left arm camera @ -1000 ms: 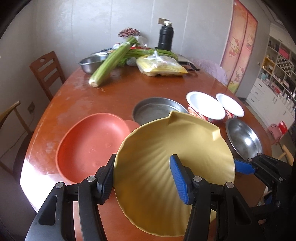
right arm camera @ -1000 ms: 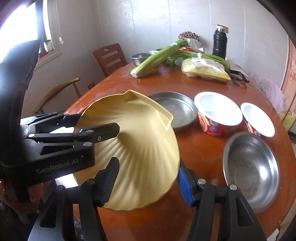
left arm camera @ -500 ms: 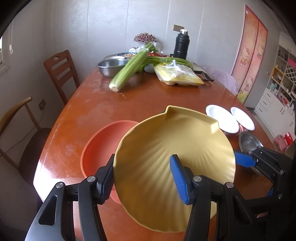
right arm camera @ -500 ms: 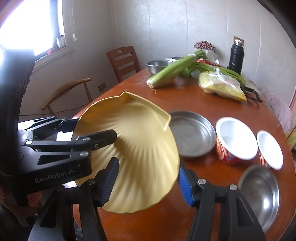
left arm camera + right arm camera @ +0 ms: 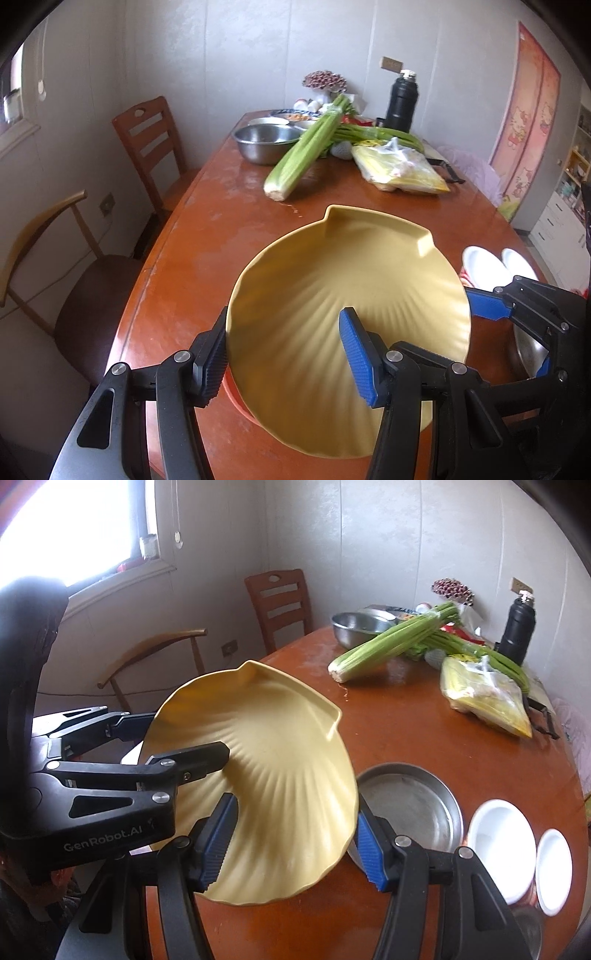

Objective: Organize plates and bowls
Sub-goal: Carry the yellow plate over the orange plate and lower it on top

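A yellow shell-shaped plate (image 5: pixel 332 295) hangs tilted above the table, held from two sides. My left gripper (image 5: pixel 284 332) is shut on its near left rim, one pad inside the dish and one outside. My right gripper (image 5: pixel 295 805) is shut on the opposite rim and shows as a blue finger (image 5: pixel 487 306) in the left wrist view. An orange plate (image 5: pixel 232 398) shows only as a sliver beneath the yellow one. To the right lie a flat steel pan (image 5: pixel 413 805), two white bowls (image 5: pixel 498 842) and a steel bowl (image 5: pixel 528 354).
At the far end of the brown table (image 5: pixel 207 258) lie a celery bunch (image 5: pixel 306 151), a steel basin (image 5: pixel 266 142), a yellow bag (image 5: pixel 399 173) and a black flask (image 5: pixel 402 99). Two wooden chairs (image 5: pixel 147 140) stand along the table's left side.
Both grippers carried the yellow plate up and to the left. It now covers nearly all of the orange plate, and the steel pan and bowls slid right in view.
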The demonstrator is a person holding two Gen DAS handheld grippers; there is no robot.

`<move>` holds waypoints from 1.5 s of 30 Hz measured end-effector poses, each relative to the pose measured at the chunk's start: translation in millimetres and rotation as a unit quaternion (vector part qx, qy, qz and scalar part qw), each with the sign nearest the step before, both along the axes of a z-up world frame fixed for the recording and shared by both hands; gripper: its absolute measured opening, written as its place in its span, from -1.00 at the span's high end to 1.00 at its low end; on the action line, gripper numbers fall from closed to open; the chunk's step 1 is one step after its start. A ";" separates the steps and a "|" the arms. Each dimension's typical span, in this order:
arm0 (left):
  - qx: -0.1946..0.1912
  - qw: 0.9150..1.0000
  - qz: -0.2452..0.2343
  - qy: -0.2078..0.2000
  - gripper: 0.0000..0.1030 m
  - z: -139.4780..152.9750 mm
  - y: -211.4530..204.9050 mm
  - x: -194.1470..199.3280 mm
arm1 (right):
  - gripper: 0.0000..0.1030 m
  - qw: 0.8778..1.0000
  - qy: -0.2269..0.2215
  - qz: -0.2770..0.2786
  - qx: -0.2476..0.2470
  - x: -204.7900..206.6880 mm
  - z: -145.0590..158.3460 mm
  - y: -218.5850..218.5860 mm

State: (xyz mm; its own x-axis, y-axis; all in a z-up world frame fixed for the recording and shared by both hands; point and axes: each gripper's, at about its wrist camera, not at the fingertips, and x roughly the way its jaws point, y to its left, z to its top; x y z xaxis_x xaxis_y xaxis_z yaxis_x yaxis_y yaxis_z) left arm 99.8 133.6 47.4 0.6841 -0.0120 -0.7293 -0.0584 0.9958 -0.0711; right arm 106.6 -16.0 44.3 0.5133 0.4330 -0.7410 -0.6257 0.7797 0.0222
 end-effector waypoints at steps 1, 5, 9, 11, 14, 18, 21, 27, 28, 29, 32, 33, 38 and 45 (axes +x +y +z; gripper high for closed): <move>0.001 1.000 0.001 0.001 -0.13 -0.7 1.1 1.8 | -0.18 1.000 0.003 0.001 -0.004 4.5 -1.5 4.7; -0.007 1.000 0.017 0.012 -0.13 -7.4 12.3 10.4 | -0.18 1.000 0.005 0.008 -0.016 15.4 -6.6 16.3; -0.012 0.999 0.029 0.024 -0.13 -18.2 19.4 14.5 | -0.18 0.999 0.007 0.024 -0.026 22.5 -14.8 28.3; -0.011 0.999 0.036 0.031 -0.13 -23.5 23.1 16.1 | -0.18 0.999 0.018 0.034 -0.029 28.1 -21.1 32.9; -0.018 0.998 0.041 0.040 -0.13 -32.2 27.6 18.7 | -0.18 0.998 0.028 0.042 -0.033 33.4 -28.7 38.0; -0.021 0.997 0.048 0.049 -0.13 -41.7 29.6 20.9 | -0.18 0.997 0.028 0.053 -0.046 36.5 -38.0 44.0; -0.022 0.997 0.047 0.054 -0.12 -46.3 29.3 21.3 | -0.18 0.997 0.030 0.055 -0.053 37.7 -44.1 46.6; -0.020 0.997 0.048 0.059 -0.12 -50.0 27.6 20.4 | -0.18 0.996 0.018 0.058 -0.069 38.1 -50.5 50.5; -0.021 0.997 0.048 0.060 -0.12 -51.1 27.8 20.3 | -0.18 0.996 0.018 0.059 -0.071 38.6 -52.0 51.2; -0.021 0.997 0.049 0.062 -0.12 -52.3 27.7 20.3 | -0.18 0.995 0.017 0.059 -0.073 38.1 -52.7 51.5; -0.019 0.996 0.052 0.068 -0.12 -56.5 27.6 20.3 | -0.18 0.994 0.014 0.062 -0.083 39.0 -57.9 54.3; -0.016 0.996 0.052 0.067 -0.12 -56.9 27.1 20.2 | -0.18 0.994 0.015 0.064 -0.086 39.5 -59.7 55.1; -0.011 0.996 0.056 0.073 -0.12 -61.6 25.8 20.6 | -0.18 0.993 0.008 0.065 -0.100 41.7 -66.6 58.7; 0.001 0.996 0.054 0.073 -0.12 -63.5 22.4 17.9 | -0.16 0.990 -0.017 0.051 -0.128 43.0 -72.7 61.3</move>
State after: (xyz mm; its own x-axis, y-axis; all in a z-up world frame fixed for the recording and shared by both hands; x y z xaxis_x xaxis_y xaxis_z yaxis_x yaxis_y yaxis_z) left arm 117.8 156.0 -16.1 0.5682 0.0569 -0.8209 -0.1737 0.9834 -0.0521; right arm 149.5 45.3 -28.5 0.5031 0.2832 -0.8165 -0.6983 0.6898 -0.1911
